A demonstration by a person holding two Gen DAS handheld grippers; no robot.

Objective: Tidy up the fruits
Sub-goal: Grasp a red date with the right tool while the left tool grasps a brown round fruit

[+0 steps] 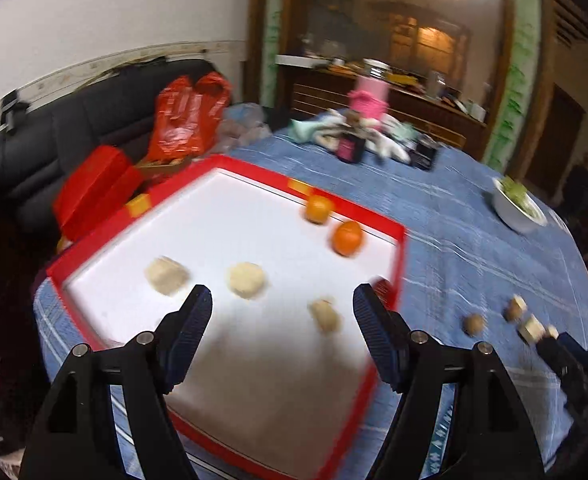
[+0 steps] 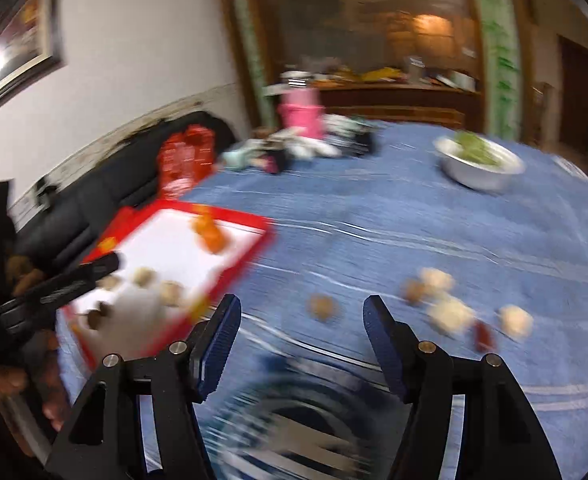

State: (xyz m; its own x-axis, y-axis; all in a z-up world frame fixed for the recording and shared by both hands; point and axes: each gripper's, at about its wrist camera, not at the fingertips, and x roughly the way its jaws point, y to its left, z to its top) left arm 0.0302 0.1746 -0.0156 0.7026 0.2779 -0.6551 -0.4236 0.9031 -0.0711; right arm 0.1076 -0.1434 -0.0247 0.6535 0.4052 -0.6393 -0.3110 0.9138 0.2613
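The left gripper [image 1: 282,300] hangs over the near part of a red-rimmed tray [image 1: 398,264] with a white floor, its fingers [image 1: 192,320] spread wide and holding nothing. A small pale fruit [image 1: 325,315] lies on the tray just ahead, between the fingers and nearer the right one. Farther in, two larger pale fruits [image 1: 247,280] sit side by side to the left, and two oranges [image 1: 347,237] rest close together by the tray's far rim. The right gripper [image 2: 302,312] hovers over the blue tablecloth [image 2: 374,220] on the table, to the right of the tray, its fingers equally wide apart and empty. A small brown fruit [image 2: 322,307] lies on the cloth just beyond them, roughly midway. To its right a loose cluster of pale and brown pieces [image 2: 438,292] lies on the cloth, too blurred to name. At the far right of the table stands a white bowl [image 2: 478,170] holding something green. A heap of cloths and a pink container [image 2: 300,114] crowd the table's far edge, and a red plastic bag [image 1: 190,116] sits on the dark sofa [image 1: 74,120] at the far left.
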